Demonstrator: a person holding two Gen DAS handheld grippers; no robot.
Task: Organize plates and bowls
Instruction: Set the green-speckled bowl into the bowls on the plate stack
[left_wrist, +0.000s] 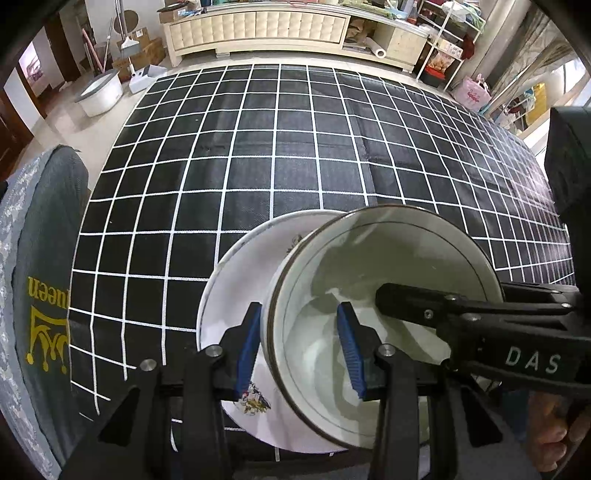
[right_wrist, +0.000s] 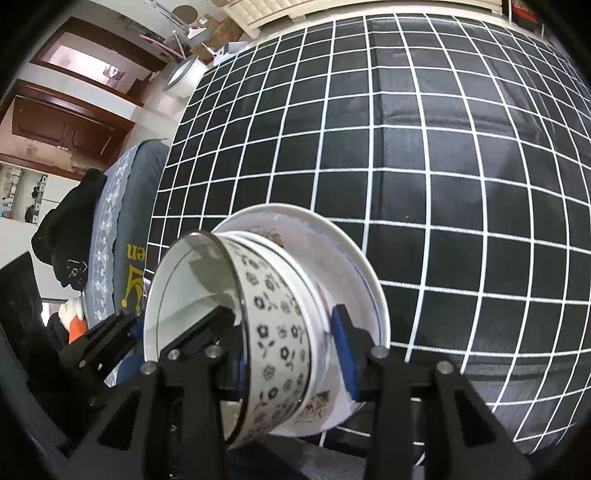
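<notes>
Two hand-held grippers pinch one bowl (left_wrist: 369, 314) by opposite sides of its rim: the left hand-held gripper (left_wrist: 301, 350) has one blue pad outside and one inside the wall, and the right hand-held gripper (right_wrist: 295, 354) clamps the flowered wall likewise. Bowl sits in a plate (left_wrist: 236, 295) on the checked worktop (left_wrist: 258, 155). Stacking looks done; what seems left is letting go. No other dishes show, so further sorting cannot be judged.

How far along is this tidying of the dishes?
Partly done: the flowered bowl already sits on the white plate. In hand: the left gripper and right gripper each straddle the bowl's wall. Left: letting go; no other dishes show on the checked cloth.
</notes>
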